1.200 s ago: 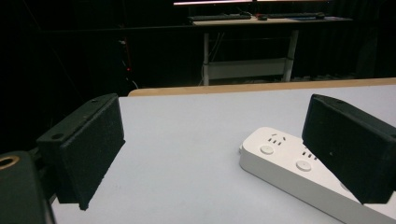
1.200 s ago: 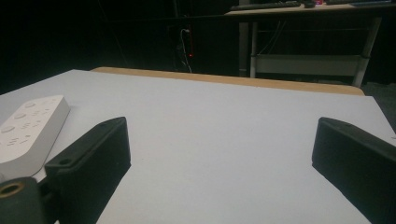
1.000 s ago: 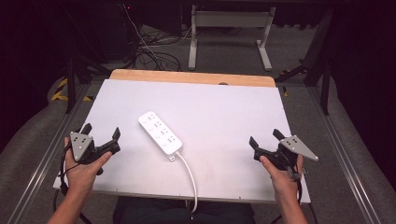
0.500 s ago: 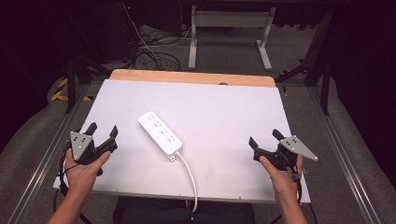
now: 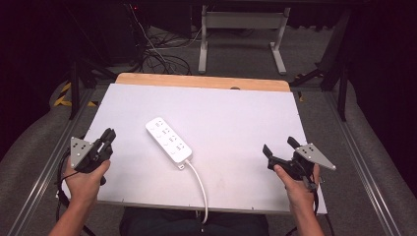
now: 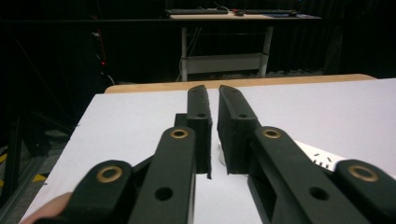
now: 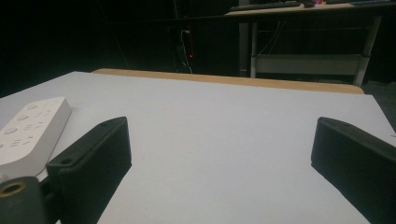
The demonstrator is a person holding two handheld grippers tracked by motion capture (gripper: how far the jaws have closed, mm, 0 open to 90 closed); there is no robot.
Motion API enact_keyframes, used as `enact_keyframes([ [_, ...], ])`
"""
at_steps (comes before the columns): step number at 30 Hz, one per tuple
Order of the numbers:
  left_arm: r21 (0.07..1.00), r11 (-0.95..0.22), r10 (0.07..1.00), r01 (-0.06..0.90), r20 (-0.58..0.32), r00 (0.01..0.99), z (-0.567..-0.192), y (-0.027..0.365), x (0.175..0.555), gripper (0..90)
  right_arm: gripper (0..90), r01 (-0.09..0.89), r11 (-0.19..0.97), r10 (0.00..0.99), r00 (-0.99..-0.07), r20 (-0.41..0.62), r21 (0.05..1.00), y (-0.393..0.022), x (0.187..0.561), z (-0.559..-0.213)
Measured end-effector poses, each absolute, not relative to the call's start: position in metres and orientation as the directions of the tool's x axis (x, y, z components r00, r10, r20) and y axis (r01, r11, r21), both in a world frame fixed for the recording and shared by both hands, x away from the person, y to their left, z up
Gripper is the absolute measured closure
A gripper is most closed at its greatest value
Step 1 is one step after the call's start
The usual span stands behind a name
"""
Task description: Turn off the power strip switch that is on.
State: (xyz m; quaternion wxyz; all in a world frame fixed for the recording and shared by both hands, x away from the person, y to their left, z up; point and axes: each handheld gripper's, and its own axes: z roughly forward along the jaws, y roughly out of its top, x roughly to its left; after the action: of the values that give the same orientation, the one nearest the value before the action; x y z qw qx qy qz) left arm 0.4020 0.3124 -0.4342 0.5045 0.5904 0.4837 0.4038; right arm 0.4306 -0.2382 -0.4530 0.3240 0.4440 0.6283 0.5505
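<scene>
Basically a white table (image 5: 236, 118) with a wooden strip along its far edge, and one white power strip (image 5: 168, 139) lying flat on it, angled diagonally, left of center. Its white cord (image 5: 199, 184) runs from the near end toward the person and drops off the near table edge.

Left gripper (image 5: 104, 142) sits at the near left corner of the table, held in the left hand (image 5: 86, 179), grey three-cornered plate on top. Jaws nearly together, only a thin slit between the pads, nothing gripped. In the left gripper view the gripper (image 6: 214, 116) has both black jaws running close and parallel over bare table surface; the power strip (image 6: 322, 158) peeks out low right behind the right jaw, apart from it.

Right gripper (image 5: 279, 150) is at the near right side of the table, held in the right hand (image 5: 295, 189), grey plate on top too. Jaws spread wide, nothing between them. In the right gripper view the gripper (image 7: 219, 149) has a broad gap of bare table between the two jaws; the power strip (image 7: 28, 128) lies at the left edge, just beside the left jaw but not touching as far as I can tell.

Both grippers are well apart from each other, with the power strip between them, closer to the left one. Dark floor, cables and a desk frame (image 5: 241, 29) lie beyond the table.
</scene>
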Motion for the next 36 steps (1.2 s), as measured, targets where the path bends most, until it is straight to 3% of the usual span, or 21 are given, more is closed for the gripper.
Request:
enact_keyframes([
  [5,0.984,-0.050,0.972,0.172,0.008,0.234,-0.432,0.308,0.401,89.7,5.5,0.204,0.004,0.915,-0.396,0.079,0.979,-0.238,0.431,-0.454],
  [17,0.972,-0.039,0.952,0.232,-0.035,0.305,-0.423,0.306,0.402,90.0,5.5,0.201,-0.011,0.914,-0.395,0.091,0.980,-0.239,0.431,-0.453],
  [36,0.934,-0.201,0.877,0.294,0.039,0.479,-0.420,0.275,0.413,89.9,5.7,0.202,-0.008,0.915,-0.395,0.089,0.979,-0.240,0.429,-0.453],
])
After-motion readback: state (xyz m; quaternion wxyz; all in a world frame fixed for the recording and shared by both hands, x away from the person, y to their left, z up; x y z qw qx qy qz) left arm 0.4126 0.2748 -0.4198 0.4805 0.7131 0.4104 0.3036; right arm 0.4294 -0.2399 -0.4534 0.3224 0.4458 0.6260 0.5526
